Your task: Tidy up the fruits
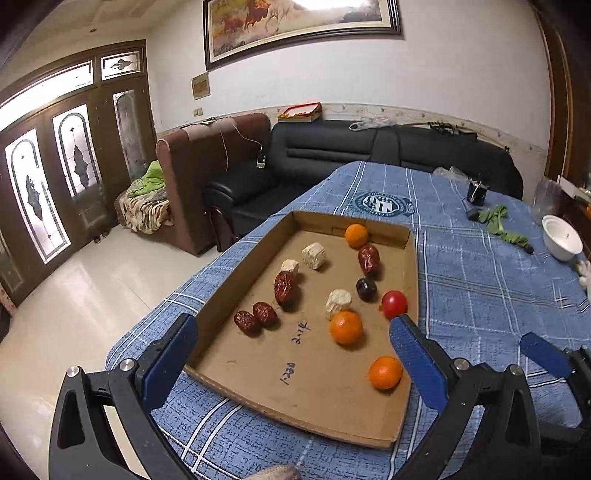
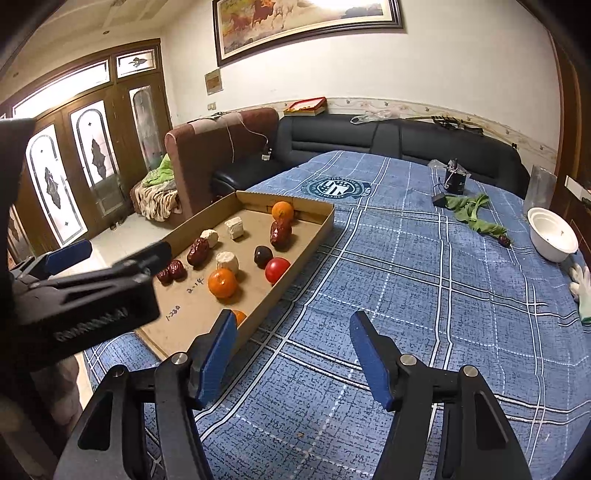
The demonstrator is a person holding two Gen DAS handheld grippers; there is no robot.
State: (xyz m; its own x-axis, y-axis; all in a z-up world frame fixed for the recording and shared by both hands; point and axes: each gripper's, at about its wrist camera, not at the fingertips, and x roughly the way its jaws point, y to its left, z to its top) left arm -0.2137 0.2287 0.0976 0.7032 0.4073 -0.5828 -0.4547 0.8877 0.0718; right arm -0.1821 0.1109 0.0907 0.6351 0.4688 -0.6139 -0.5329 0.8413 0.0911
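A blue plaid cloth (image 2: 406, 258) with a round crest printed on it covers the table across the lower right of both views. At the right edge sits a white bowl (image 2: 552, 234), with a green rag (image 2: 472, 210) and a small black device (image 2: 456, 181) to its left. Behind the table runs a black sofa (image 1: 332, 155), joined at its left by a brown armchair (image 1: 199, 166). A framed horse painting (image 1: 295, 26) hangs top centre, and wooden doors with patterned glass (image 1: 55, 177) fill the left side.
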